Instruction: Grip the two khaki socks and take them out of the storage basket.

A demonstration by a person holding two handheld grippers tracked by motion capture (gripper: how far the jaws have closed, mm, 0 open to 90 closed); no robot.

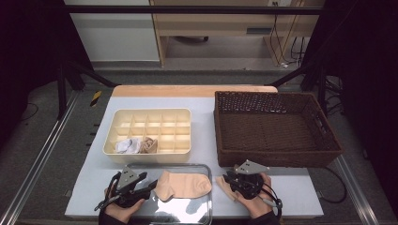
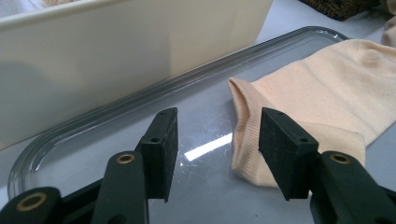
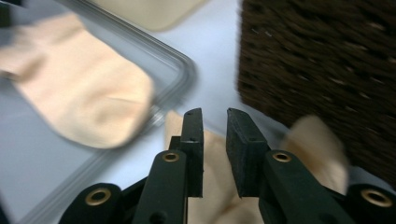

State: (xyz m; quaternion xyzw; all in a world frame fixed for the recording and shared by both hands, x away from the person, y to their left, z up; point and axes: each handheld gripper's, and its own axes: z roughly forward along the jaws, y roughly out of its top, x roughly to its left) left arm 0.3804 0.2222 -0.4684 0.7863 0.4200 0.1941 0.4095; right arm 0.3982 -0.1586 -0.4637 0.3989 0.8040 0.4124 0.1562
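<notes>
1. The cream organizer is already holding two rolled socks, a white one and a tan one, in its front compartments
2. The left gripper is resting with jaws spread at the cuff of the peach sock lying flat on the clear tray, not pinching it
3. The right gripper is hovering over a second peach sock beside the wicker basket; its jaws are standing slightly apart, with no cloth seen between them
4. Both peach socks are probably still waiting to be rolled and stored
</notes>
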